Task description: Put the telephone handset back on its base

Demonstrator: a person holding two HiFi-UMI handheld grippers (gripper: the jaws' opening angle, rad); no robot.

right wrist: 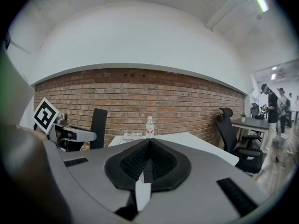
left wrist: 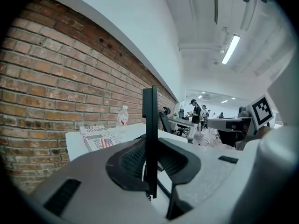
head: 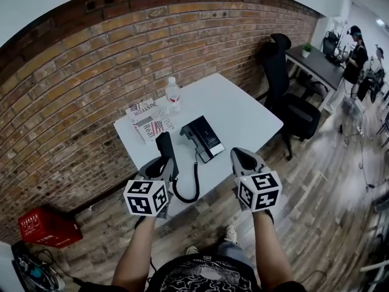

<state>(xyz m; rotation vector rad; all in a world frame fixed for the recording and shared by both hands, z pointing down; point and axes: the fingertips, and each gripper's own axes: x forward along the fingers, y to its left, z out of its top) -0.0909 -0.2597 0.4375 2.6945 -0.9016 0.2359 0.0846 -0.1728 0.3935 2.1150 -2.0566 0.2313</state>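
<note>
The black telephone handset (head: 165, 148) stands upright over the near left edge of the white table (head: 243, 111), held in my left gripper (head: 163, 166), which is shut on it. In the left gripper view the handset (left wrist: 150, 125) shows edge-on as a thin black bar between the pads. Its coiled cord (head: 193, 187) loops down and back up to the black base (head: 204, 139), which lies in the middle of the table, just right of the handset. My right gripper (head: 244, 160) hovers at the table's near edge, right of the base; its jaws (right wrist: 149, 146) are shut with nothing between them.
A water bottle (head: 173, 95) and a stack of newspapers (head: 148, 120) sit at the table's far left by the brick wall. A black office chair (head: 285, 90) stands at the right. A red crate (head: 47, 227) is on the floor at left. People (head: 355, 56) stand by a desk far right.
</note>
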